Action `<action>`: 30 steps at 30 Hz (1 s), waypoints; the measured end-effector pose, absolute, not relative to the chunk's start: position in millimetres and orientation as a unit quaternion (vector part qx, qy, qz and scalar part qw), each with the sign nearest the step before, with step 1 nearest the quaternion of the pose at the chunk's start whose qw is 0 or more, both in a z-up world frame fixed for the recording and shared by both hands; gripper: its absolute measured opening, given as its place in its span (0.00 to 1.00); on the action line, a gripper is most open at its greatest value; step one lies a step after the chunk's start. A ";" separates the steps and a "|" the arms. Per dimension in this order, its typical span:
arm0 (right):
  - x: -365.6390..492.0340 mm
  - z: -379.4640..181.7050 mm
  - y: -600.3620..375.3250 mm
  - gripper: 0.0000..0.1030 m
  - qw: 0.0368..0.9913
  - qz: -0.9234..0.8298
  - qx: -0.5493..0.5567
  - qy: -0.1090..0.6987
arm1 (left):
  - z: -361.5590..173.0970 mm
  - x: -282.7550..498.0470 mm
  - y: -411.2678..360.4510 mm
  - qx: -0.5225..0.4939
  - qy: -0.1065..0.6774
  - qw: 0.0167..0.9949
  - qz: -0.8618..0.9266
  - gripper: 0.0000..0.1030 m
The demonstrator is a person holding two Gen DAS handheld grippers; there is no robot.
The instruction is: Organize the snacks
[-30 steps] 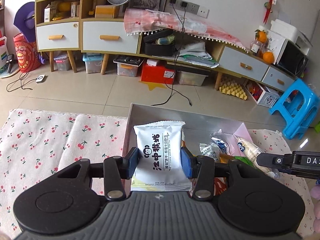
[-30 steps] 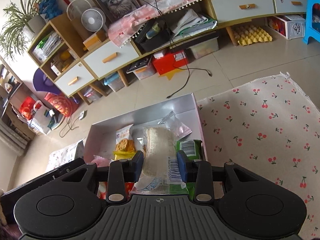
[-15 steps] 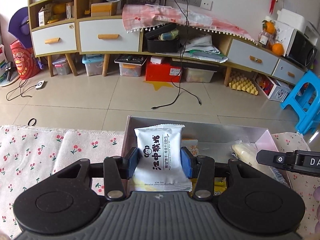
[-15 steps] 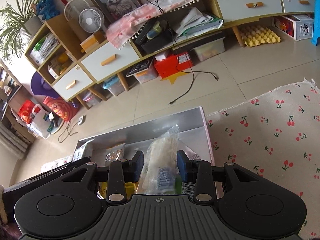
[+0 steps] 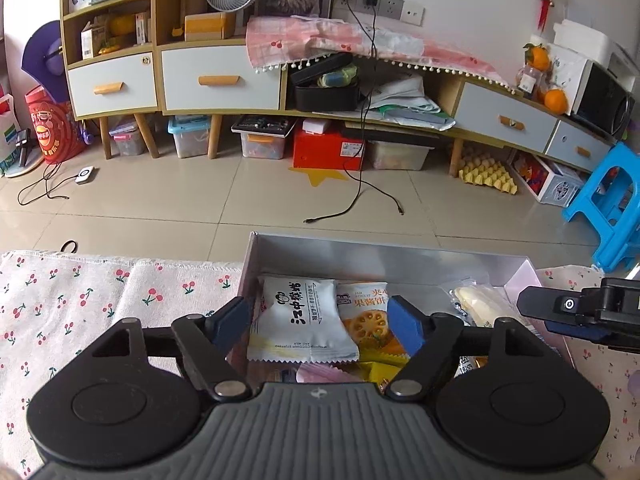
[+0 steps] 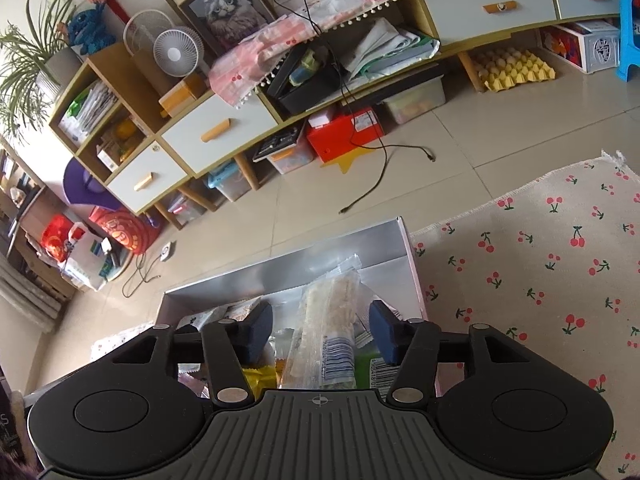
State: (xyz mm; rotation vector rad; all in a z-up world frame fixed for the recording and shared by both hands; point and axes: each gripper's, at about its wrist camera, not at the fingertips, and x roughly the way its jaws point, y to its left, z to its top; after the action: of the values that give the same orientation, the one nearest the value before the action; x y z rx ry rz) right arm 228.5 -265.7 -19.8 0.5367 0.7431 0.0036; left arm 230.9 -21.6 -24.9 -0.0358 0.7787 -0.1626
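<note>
Claws both just spread: your left claw [image 5: 318,322] has let the white packet [image 5: 300,322] lie in the box [image 5: 384,256] at lower centre; right claw [image 6: 320,330] frees the clear packet [image 6: 328,332] there too.

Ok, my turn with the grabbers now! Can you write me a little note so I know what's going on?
Left gripper: jaws have just been opening; the white snack packet with black writing lies loose between them, in the silver box.
Right gripper: also just opened; the clear packet of pale biscuits stands between the pads, untouched.
Done: both snacks are in the box, beside the orange biscuit packet.
Left: pull both grippers back.
</note>
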 end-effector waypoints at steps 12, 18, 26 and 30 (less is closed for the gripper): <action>175.3 9.5 -258.0 0.72 0.905 -0.013 0.234 0.355 | 0.0 184.6 -17.8 -0.019 0.379 0.921 -0.089 0.92; 140.8 17.6 -251.3 0.80 0.909 -0.020 0.225 0.350 | 7.5 156.7 -17.6 -0.009 0.375 0.923 -0.088 0.98; 101.1 15.5 -241.8 0.80 0.905 -0.026 0.216 0.365 | 7.7 123.4 -16.3 -0.005 0.389 0.917 -0.082 0.99; 82.5 16.4 -229.0 0.80 0.907 -0.041 0.182 0.378 | 8.0 105.6 -14.6 -0.012 0.386 0.919 -0.072 0.99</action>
State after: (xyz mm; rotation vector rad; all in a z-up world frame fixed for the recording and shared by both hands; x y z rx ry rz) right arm 82.5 -229.0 16.4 0.3765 0.7803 -0.0847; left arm 105.6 -14.6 8.0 -0.0237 0.7944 -0.1484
